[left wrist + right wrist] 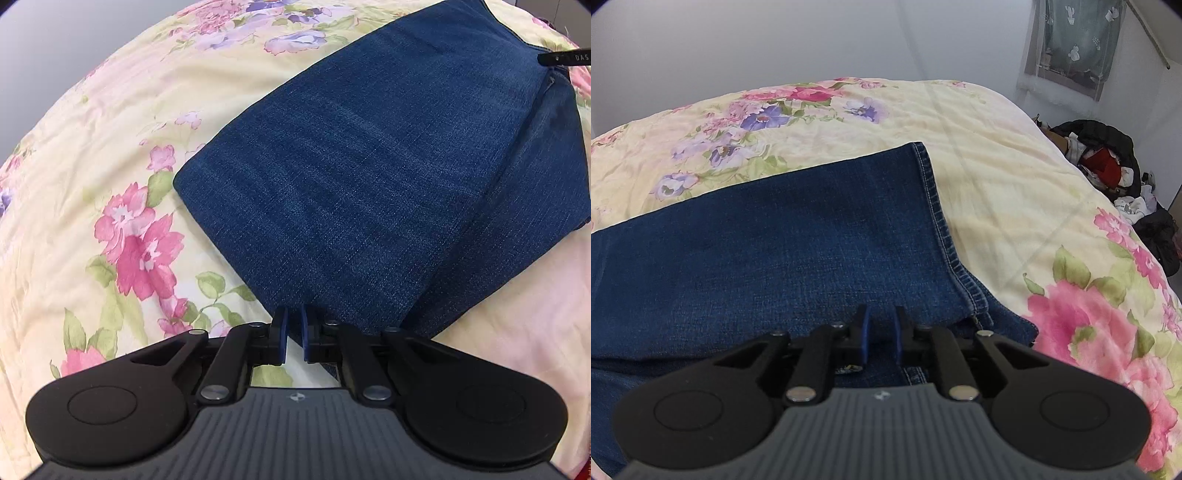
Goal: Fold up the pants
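On the floral bedspread (92,155) the folded jeans (369,177) fill the frame centre; the left gripper (294,336) and the right gripper (880,334), both low in frame, are nearly closed and grasp nothing.

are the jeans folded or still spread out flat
Folded. The jeans lie as a compact stacked rectangle on the floral quilt, and a stitched hem lies across lower denim layers.

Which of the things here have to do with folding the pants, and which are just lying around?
Part of the job:
- folded blue jeans
- left gripper
- right gripper

Just lying about:
- floral bedspread
- heap of clothes beside the bed
- curtain
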Tool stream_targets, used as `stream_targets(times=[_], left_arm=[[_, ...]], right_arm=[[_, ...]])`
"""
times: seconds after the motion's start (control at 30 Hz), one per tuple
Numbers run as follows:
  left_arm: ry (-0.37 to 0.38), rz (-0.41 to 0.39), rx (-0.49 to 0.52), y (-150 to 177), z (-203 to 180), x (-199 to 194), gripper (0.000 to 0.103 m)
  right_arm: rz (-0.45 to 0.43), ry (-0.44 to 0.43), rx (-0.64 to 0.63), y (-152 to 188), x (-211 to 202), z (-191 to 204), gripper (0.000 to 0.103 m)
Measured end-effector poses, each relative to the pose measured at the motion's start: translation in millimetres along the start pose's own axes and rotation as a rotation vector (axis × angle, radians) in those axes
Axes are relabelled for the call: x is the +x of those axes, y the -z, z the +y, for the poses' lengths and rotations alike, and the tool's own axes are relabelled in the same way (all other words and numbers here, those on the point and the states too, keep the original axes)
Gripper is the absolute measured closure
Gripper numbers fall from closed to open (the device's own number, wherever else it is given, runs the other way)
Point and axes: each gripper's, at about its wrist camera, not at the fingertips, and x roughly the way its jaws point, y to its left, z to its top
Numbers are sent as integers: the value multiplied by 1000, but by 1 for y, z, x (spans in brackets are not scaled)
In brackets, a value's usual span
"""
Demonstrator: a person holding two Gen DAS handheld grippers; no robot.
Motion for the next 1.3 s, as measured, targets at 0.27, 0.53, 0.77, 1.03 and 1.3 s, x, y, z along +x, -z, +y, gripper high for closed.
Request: stream_targets(times=[0.27, 0.53, 0.77, 1.03, 1.3], left_arm=[[-4, 85, 41, 16, -6, -10, 91], [1, -34, -38, 19, 6, -52, 82], [28, -172, -192, -16, 14, -71, 79], [133, -245, -383, -53, 12, -43, 75], [177, -259, -390, -83, -6, -13, 72]], right_arm=[[44, 31, 14, 2, -10, 0, 82], [43, -37, 186, 16, -41, -29, 51], [39, -195, 476, 27, -58, -69, 32], [41, -309, 727, 46, -51, -108, 28], [7, -344, 888, 54, -14, -132, 28]])
